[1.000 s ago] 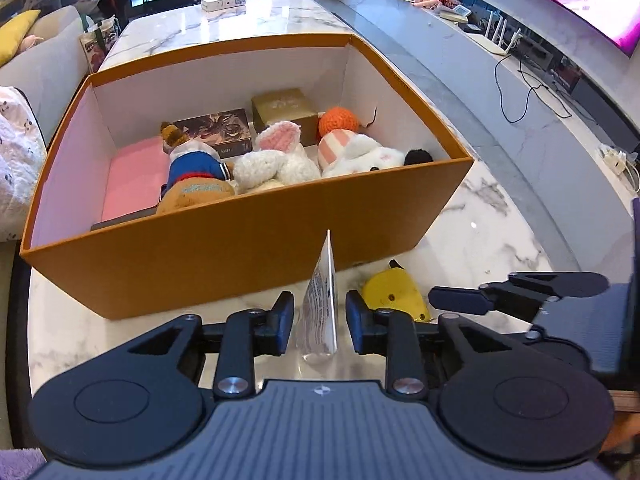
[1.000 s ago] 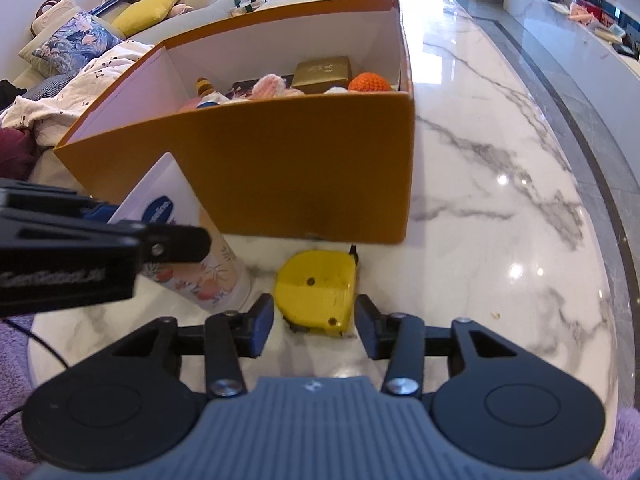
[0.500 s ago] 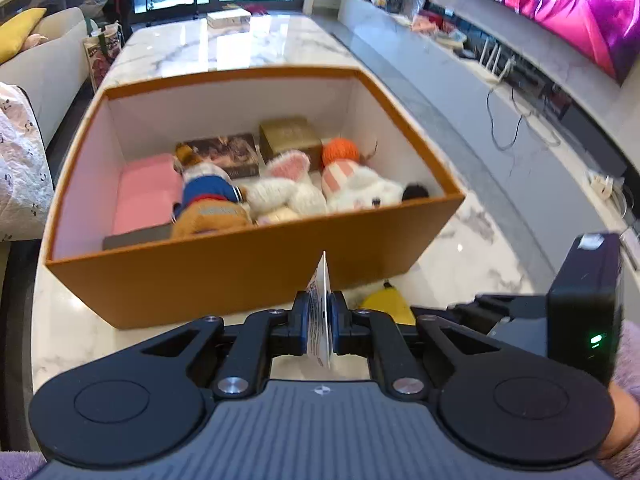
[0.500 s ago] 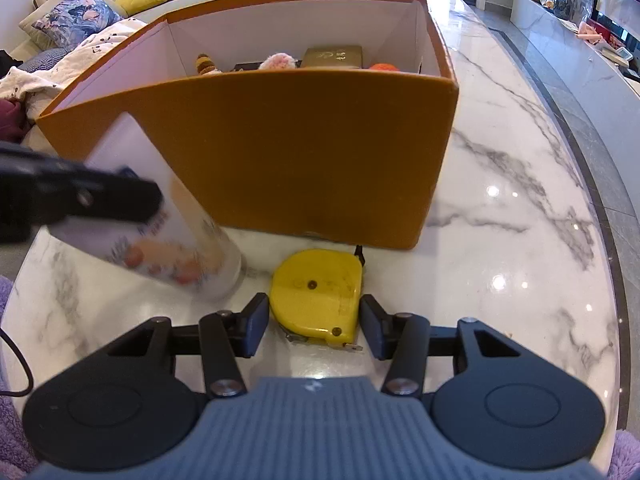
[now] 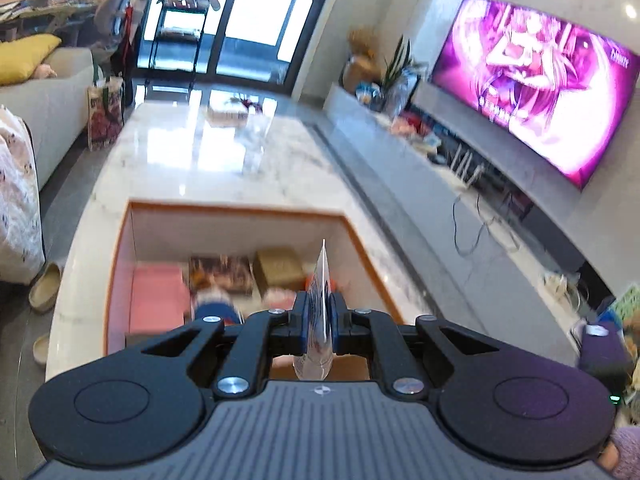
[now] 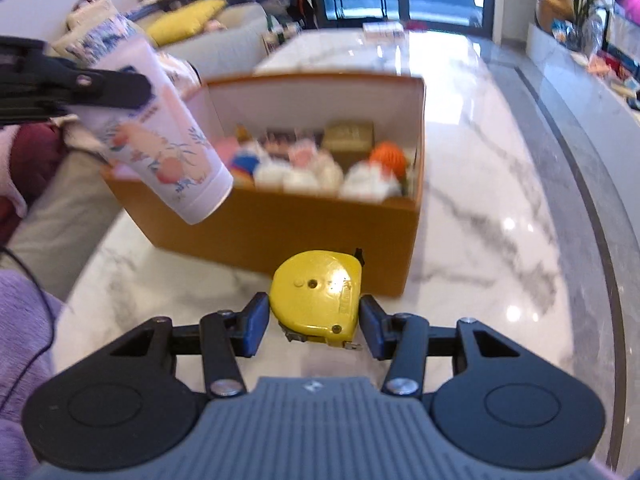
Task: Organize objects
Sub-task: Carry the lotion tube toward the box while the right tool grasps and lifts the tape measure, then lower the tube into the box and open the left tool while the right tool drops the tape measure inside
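The left gripper (image 5: 319,316) has its jaws clenched on the flat crimped end of a floral cream tube (image 6: 160,148), which it holds in the air above the near left corner of the orange box (image 6: 304,232); from the right wrist view the tube's long axis slants down and to the right, its round cap end lowest and over the box's front wall. Below it the box already holds plush toys (image 6: 320,172), a gold carton (image 5: 280,266) and a pink case (image 5: 158,300), with the barest floor at the left, so the drop probably wants a short carry forward past the wall. The right gripper (image 6: 312,320) sits low on the marble desk (image 6: 500,208) with its jaws released, one on each side of the yellow tape measure (image 6: 316,292), which lies flat just before the box's front wall. There is free desk to the right, while the wall blocks any push forward.
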{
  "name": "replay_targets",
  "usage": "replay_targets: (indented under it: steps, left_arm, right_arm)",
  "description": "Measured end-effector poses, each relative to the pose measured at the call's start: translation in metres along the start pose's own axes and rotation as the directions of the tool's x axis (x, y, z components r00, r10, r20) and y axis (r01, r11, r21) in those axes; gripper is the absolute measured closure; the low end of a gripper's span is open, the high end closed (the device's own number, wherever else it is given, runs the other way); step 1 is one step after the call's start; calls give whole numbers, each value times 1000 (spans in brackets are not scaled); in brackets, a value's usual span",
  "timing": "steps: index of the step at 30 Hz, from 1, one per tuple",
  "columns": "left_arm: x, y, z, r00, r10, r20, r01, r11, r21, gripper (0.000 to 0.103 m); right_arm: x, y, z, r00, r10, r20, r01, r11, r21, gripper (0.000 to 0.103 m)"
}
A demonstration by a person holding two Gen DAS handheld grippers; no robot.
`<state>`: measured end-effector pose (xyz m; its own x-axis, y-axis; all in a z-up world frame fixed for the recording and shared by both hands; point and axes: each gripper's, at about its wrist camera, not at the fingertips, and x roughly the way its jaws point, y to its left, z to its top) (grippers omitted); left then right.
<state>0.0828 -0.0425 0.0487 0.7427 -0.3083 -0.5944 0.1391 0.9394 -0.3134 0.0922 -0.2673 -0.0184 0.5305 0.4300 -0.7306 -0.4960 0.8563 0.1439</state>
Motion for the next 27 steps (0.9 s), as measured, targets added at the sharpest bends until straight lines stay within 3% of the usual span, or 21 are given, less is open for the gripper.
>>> replay_targets:
  steps: [5, 9, 18, 27]
  left_arm:
    - [22, 11, 28, 998, 29, 48, -29, 1000, 0, 92]
    - [56, 19, 42, 998, 57, 23, -57, 998, -6, 92]
    - [130, 50, 37, 992, 95, -88, -98, 995, -31, 92]
    - [165, 63, 19, 979, 107, -172, -112, 994, -16, 92]
  right_arm:
    - [-16, -3, 37, 996, 16, 85, -13, 999, -31, 52]
    - [0, -6, 70, 994, -26, 109, 33, 997, -63, 52]
    - [76, -22, 128, 996, -74, 45, 82, 971, -223, 52]
    - [135, -28, 148, 992, -129, -1, 120, 928, -353, 52]
